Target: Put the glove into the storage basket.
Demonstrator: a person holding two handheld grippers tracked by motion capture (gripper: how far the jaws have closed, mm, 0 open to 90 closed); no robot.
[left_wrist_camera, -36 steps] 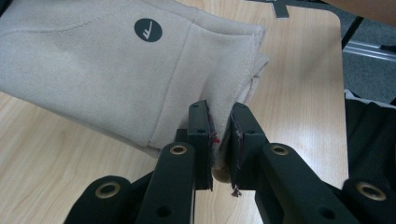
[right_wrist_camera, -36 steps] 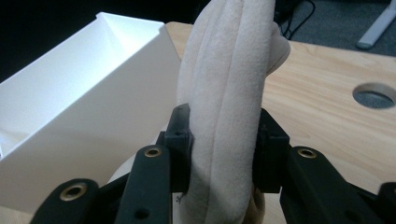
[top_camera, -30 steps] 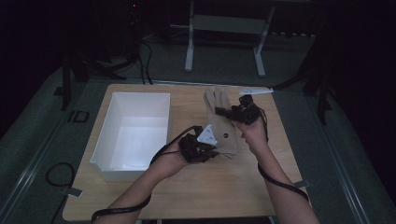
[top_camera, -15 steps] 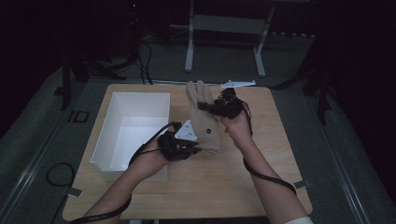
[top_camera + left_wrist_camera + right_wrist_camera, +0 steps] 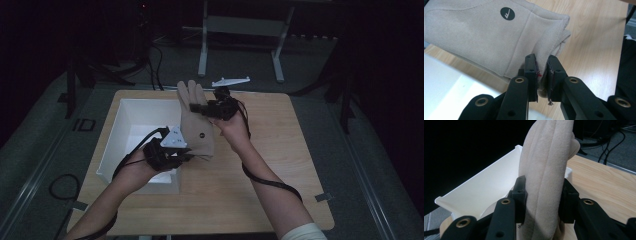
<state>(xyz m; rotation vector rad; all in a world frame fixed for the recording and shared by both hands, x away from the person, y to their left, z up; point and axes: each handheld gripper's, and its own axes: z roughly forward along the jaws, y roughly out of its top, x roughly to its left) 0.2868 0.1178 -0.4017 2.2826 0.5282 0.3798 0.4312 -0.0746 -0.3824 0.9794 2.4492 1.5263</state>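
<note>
Evidently, step in hand: a carry, as I judged it, with both grippers bearing the beige glove (image 5: 196, 127) toward the white bin (image 5: 131, 116).
Glove, place: it hung in the air between the two grippers, over the near right part of the bin and the wooden table (image 5: 280, 165), finger end up and away from the person, cuff end low.
Glove, detail: a small round dark mark with a tick showed on its face (image 5: 507, 13); from the right gripper view it looked like more than one layer pressed flat together, though whether that was a pair I could not tell.
Left gripper (image 5: 541, 75): jaws nearly together, pinching a fold of the cuff edge.
Right gripper (image 5: 543, 196): jaws partly apart, clamped across the thick finger end of the glove, which filled the gap.
Bin: open-topped, on the left half of the table, nothing visible inside it.
Other thing: a pale flat hanger-like piece (image 5: 231, 81) lay at the table's far edge, well apart from the work.
Next move, my judgement: bring the glove fully over the bin, lower it until the cuff rests on the floor, then open both jaws together so that no fold snags.
</note>
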